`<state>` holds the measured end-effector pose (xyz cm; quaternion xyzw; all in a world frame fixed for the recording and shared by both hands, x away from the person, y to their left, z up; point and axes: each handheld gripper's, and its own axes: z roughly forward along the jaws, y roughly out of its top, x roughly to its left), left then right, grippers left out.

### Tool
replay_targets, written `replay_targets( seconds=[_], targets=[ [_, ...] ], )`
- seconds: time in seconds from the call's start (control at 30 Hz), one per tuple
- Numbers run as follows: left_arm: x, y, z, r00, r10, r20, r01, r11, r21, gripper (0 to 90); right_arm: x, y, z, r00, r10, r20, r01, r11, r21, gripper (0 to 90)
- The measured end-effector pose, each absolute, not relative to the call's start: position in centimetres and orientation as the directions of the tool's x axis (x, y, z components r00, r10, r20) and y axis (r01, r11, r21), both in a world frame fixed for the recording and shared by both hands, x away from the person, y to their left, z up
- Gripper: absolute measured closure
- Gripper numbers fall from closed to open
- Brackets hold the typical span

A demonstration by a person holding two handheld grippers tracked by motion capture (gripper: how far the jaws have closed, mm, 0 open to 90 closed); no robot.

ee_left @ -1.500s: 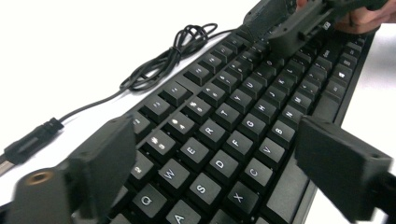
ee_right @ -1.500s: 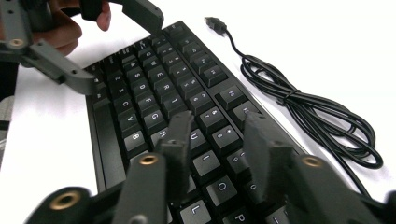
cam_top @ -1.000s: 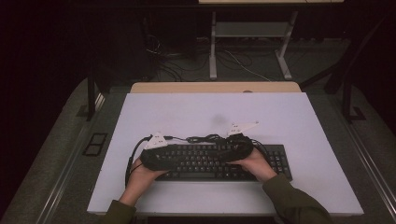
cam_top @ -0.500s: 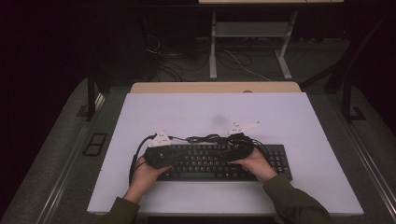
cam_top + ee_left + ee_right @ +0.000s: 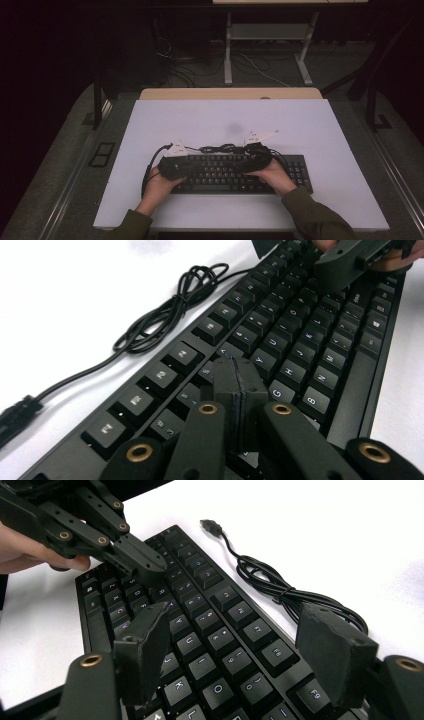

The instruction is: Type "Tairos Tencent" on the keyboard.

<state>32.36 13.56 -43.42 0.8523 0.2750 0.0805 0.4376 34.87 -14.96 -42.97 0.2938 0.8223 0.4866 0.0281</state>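
Observation:
A black keyboard (image 5: 235, 175) lies near the front of the white table (image 5: 200, 120). My left gripper (image 5: 186, 164) hovers low over its left half, pointing right. In the left gripper view the left gripper (image 5: 234, 367) is shut, pads pressed together with nothing between them, above the T, Y and G keys (image 5: 282, 390). My right gripper (image 5: 250, 161) is over the keyboard's middle, pointing left. In the right gripper view it (image 5: 237, 650) stands open above the key rows, its pads (image 5: 142, 645) wide apart. The left gripper (image 5: 142, 562) faces it, a few keys away.
The keyboard's black cable (image 5: 220, 148) lies bundled on the table just behind the keys, its USB plug (image 5: 210, 527) loose on the white surface. A wooden strip (image 5: 230, 93) borders the table's far edge. Dark floor with cables and a desk frame (image 5: 265, 55) lies beyond.
The left gripper has edged slightly to the right over the keyboard. The right gripper and the keyboard hold their places.

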Motion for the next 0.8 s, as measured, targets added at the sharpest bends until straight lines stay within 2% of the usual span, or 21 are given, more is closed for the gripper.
replay_targets(
  seconds=[0.8],
  targets=[
    [32.46,13.21,-44.10,0.837,0.536,-0.113,0.410,-0.477,0.777,88.9,34.80,-14.85,-43.04,-0.826,0.514,0.232,0.453,0.360,0.816,29.1]
  ],
)
